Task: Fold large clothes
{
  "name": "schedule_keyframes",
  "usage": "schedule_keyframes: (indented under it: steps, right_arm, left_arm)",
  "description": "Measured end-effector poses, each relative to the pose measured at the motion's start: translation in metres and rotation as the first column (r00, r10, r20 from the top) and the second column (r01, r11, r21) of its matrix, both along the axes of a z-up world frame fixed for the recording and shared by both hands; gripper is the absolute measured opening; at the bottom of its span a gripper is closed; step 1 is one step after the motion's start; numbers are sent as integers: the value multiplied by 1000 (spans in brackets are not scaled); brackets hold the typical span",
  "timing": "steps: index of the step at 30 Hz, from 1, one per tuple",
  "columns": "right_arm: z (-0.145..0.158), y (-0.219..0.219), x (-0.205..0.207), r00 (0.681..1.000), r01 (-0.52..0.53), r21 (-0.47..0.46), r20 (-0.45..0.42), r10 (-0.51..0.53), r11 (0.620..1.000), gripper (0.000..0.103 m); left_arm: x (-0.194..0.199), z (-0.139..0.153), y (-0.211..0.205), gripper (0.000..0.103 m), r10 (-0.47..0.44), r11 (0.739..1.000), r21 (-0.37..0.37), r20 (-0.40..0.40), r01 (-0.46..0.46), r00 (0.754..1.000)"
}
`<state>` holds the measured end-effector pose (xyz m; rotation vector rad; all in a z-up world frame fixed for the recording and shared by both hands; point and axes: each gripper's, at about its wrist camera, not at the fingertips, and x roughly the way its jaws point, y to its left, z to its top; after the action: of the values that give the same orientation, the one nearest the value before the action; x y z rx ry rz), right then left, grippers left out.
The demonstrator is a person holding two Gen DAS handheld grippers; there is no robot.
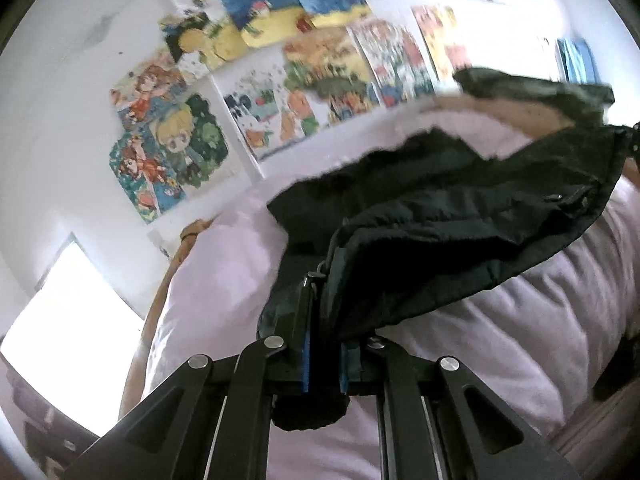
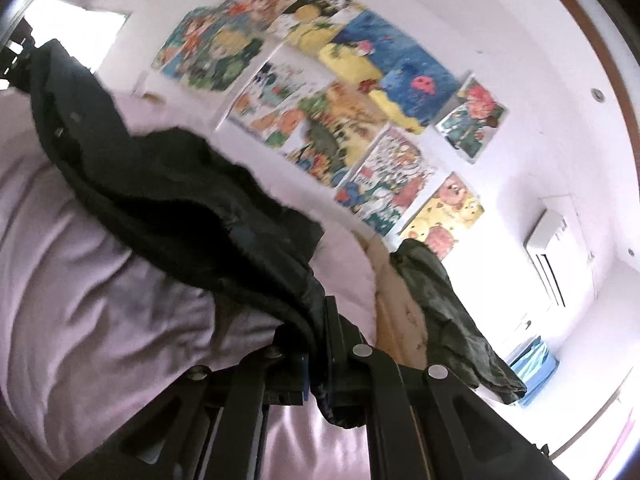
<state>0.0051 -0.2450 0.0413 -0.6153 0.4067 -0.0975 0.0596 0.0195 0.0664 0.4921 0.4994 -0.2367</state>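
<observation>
A large black jacket [image 1: 440, 216] hangs stretched above a bed with a pale pink sheet [image 1: 224, 280]. My left gripper [image 1: 320, 320] is shut on one edge of the jacket, near a zipper pull. My right gripper [image 2: 320, 344] is shut on the other edge of the same jacket [image 2: 160, 192]. The cloth spans between the two grippers and sags over the bed [image 2: 80, 260]. The other gripper shows at the far edge of each view.
An olive-green garment [image 2: 448, 312] lies on a beige pillow [image 2: 396, 320] at the head of the bed; it also shows in the left wrist view [image 1: 536, 92]. Cartoon posters [image 1: 280, 80] cover the white wall. An air conditioner [image 2: 548, 232] hangs on the wall.
</observation>
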Motion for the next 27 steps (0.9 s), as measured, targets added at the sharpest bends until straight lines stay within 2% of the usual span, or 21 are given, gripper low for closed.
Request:
schedule_keyframes:
  steps: [3, 6, 9, 13, 18, 23, 27]
  right_arm:
    - [23, 1, 17, 1000, 2, 8, -1, -2, 1000, 5]
    - [47, 3, 45, 999, -19, -22, -29, 18, 1000, 5]
    - [69, 2, 82, 997, -37, -61, -68, 32, 997, 5]
    - [103, -2, 151, 993, -50, -60, -114, 43, 997, 6]
    - [112, -3, 223, 994, -21, -35, -107, 17, 999, 6]
    - [96, -14, 306, 998, -3, 14, -63, 4, 1000, 6]
    - [80, -20, 357, 998, -3, 40, -64, 6, 999, 6]
  left_arm:
    - [11, 22, 0, 8, 17, 998, -56, 14, -16, 1000]
    - [35, 47, -3, 8, 24, 997, -69, 6, -24, 1000]
    - [62, 65, -5, 8, 36, 997, -63, 6, -35, 999]
    - [122, 91, -5, 7, 72, 993, -92, -5, -72, 997]
    - [189, 98, -4, 7, 108, 989, -104, 28, -105, 994]
    - [262, 88, -6, 7, 149, 981, -135, 52, -141, 987]
    - [315, 74, -8, 6, 178, 975, -147, 51, -169, 983]
